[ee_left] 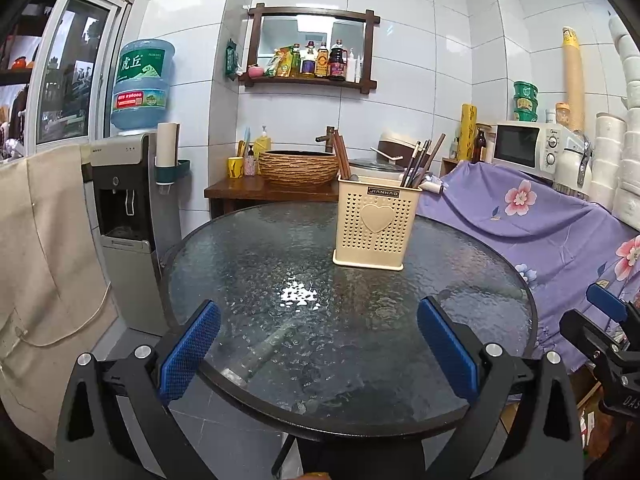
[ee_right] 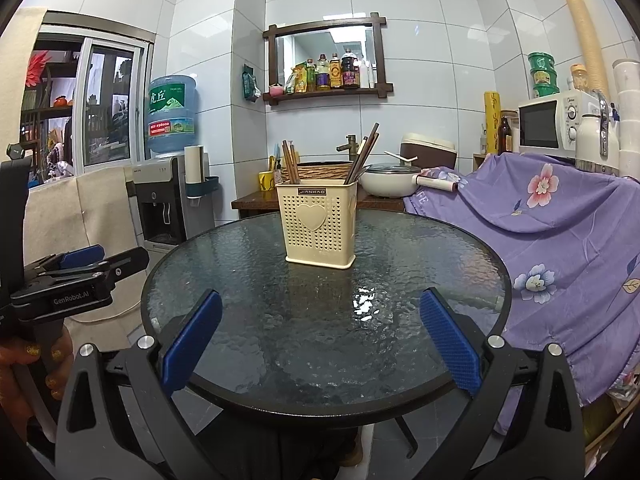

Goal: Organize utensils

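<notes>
Nearest the cameras, the left gripper (ee_left: pixel 319 348) hangs over the near edge of the round glass table (ee_left: pixel 248 248) with its blue pads (ee_left: pixel 190 350) set wide apart and nothing between them. The right gripper (ee_right: pixel 320 340) is held the same way at the near edge, fingers spread wide and empty. Each tool shows at the margin of the other's view; a hand (ee_right: pixel 38 364) grips the left one's handle. The middle of the tabletop is bare apart from a ceiling-light glare. Toward the far edge stands the cream perforated utensil holder (ee_left: pixel 376 226), upright, well apart from both grippers. Chopsticks (ee_left: pixel 422 158) stand in it in two bunches, one at its left side and one at its right, leaning outward. No loose utensils are visible on the table. Judged from this, the sorting appears finished or nearly so; whether each bunch sits in its proper compartment cannot be told, as the dividers are hidden.
</notes>
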Demonstrator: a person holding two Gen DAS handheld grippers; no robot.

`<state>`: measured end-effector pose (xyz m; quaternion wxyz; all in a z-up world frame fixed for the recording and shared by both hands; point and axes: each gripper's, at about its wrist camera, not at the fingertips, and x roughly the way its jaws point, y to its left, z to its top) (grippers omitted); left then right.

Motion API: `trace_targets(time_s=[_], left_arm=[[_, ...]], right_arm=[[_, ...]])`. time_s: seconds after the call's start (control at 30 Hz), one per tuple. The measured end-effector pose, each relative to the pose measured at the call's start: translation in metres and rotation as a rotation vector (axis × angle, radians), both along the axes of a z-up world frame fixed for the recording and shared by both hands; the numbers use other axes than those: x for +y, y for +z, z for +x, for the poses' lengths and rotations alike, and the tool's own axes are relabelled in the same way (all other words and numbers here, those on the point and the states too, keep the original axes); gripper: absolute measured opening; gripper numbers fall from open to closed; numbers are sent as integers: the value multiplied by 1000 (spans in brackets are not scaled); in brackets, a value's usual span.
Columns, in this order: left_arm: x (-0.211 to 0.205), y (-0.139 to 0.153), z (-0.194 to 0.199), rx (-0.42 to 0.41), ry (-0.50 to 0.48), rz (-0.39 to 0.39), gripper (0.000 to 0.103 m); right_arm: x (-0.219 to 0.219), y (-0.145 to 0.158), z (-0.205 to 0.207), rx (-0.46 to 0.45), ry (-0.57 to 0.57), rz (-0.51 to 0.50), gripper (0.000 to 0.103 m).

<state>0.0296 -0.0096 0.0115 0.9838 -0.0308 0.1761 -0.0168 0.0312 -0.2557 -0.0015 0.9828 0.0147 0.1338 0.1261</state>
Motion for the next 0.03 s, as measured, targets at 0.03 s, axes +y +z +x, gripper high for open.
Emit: trace_targets(time_s=[0.03], left_arm=[[0, 0, 0, 0, 1, -2, 97]], right_arm=[[0, 0, 0, 1, 1, 1, 97]])
